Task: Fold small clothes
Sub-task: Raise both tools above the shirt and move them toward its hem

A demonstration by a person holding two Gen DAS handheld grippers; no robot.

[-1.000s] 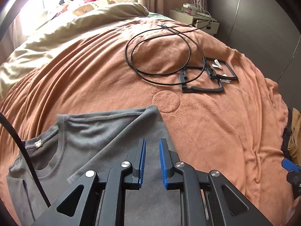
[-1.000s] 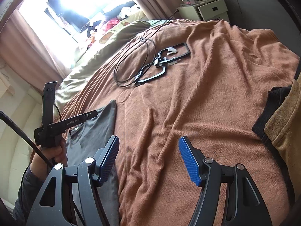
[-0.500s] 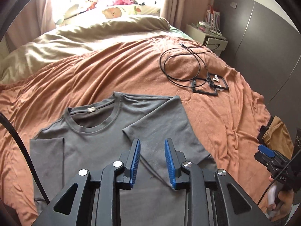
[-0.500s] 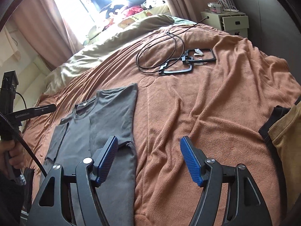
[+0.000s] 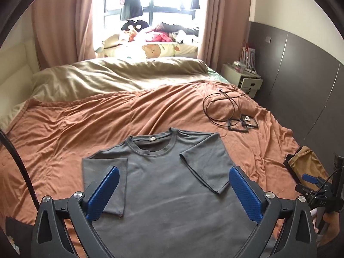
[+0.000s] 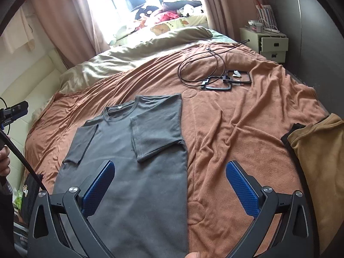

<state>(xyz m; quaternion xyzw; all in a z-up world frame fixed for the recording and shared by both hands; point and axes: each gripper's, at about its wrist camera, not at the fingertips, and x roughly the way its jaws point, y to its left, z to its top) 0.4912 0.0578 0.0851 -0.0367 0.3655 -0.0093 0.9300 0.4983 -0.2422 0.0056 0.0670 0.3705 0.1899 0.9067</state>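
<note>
A grey T-shirt [image 5: 172, 185] lies flat on the orange-brown blanket [image 5: 86, 124], collar toward the window, both sleeves folded inward over its front. My left gripper [image 5: 174, 172] hangs above the shirt's lower half, its jaws opening wide with nothing between the blue pads. My right gripper [image 6: 171, 165] hovers over the T-shirt's [image 6: 137, 150] right edge and the blanket [image 6: 236, 129] beside it, its jaws also opening, nothing between them. The right gripper [image 5: 311, 185] also shows at the right edge of the left wrist view.
A coiled black cable with black frames [image 6: 225, 79] lies on the blanket beyond the shirt to the right. A tan garment with black trim [image 6: 318, 150] sits at the bed's right edge. A beige duvet [image 5: 118, 79] covers the far half. A nightstand [image 6: 273, 45] stands by the dark wall.
Both grippers have pulled back and risen away from the shirt, so the whole shirt now shows. Both sets of jaws have spread much wider.
</note>
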